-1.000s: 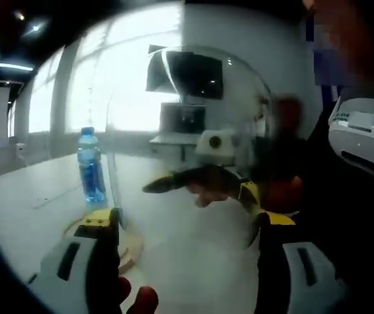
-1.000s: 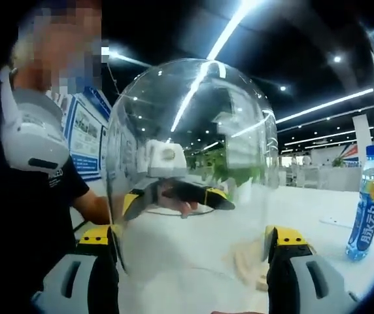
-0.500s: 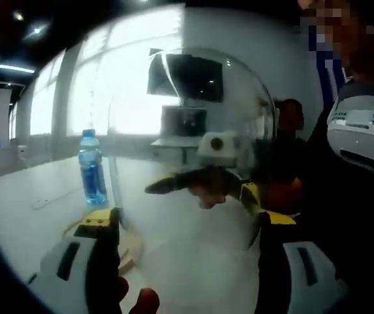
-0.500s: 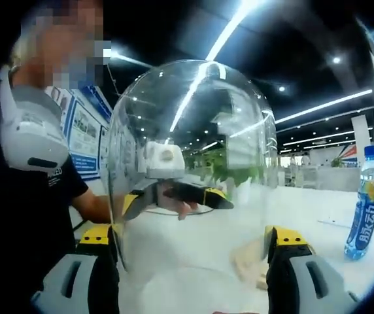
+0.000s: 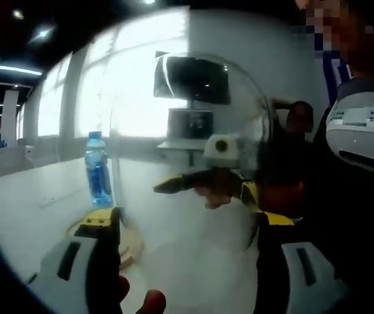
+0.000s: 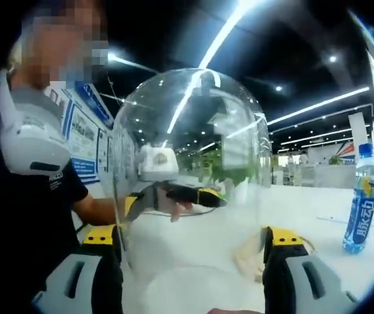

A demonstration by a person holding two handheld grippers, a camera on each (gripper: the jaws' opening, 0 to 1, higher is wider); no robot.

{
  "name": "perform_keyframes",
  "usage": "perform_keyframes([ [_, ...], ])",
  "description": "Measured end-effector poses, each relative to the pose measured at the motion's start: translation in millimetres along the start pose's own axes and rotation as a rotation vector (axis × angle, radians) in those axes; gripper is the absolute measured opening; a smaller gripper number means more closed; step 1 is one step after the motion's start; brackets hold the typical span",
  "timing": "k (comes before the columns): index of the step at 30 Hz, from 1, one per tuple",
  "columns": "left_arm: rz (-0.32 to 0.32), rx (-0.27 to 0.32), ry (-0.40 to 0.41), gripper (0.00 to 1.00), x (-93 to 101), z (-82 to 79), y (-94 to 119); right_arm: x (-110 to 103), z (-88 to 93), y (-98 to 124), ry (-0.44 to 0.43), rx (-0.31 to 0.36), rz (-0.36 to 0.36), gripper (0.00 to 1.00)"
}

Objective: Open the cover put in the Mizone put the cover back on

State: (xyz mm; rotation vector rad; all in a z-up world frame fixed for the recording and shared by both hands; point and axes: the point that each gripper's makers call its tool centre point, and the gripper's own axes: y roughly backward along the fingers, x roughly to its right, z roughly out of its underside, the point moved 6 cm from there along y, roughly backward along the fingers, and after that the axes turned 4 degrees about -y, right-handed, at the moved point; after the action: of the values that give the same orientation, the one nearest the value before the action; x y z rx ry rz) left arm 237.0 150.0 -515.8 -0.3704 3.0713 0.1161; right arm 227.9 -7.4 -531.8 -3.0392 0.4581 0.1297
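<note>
A clear dome cover (image 5: 190, 131) sits upright between my left gripper's (image 5: 187, 226) jaws, which press on its two sides. In the right gripper view the same cover (image 6: 190, 150) is clamped between my right gripper's (image 6: 190, 239) jaws. Each gripper shows through the glass from the other side: the right gripper (image 5: 203, 183) and the left gripper (image 6: 170, 196). A round wooden base (image 5: 129, 241) lies on the white table under the cover's edge, seen again as the base (image 6: 247, 256). The blue Mizone bottle (image 5: 98, 169) stands upright beyond it, and the bottle (image 6: 359, 208) sits at the far right.
The white table (image 5: 36, 203) stretches to the left of the base. A person in a dark shirt (image 6: 30, 216) with a white device on the chest (image 5: 360, 134) stands close behind the cover. A screen (image 5: 192, 78) hangs on the far wall.
Both views have drifted a little, so the bottle sits slightly differently in each. The cover stays clamped between both pairs of jaws.
</note>
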Motion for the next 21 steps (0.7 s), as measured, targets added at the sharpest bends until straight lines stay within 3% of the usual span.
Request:
perform_keyframes([
  [6,-0.041,0.037,0.020,0.69,2.3,-2.4,12,-2,-0.7,15,-0.030,0.031,0.013,0.73],
  [11,-0.061,0.095,0.074,0.57,2.4,-5.7,30,-1,-6.0,38,-0.042,0.089,0.027,0.60],
  [14,-0.108,0.121,0.052,0.57,1.0,-6.9,37,7,-7.1,53,-0.046,0.119,0.078,0.56],
  [21,-0.167,0.118,0.021,0.51,-2.3,-3.5,53,20,-8.9,73,-0.028,0.139,0.172,0.43],
])
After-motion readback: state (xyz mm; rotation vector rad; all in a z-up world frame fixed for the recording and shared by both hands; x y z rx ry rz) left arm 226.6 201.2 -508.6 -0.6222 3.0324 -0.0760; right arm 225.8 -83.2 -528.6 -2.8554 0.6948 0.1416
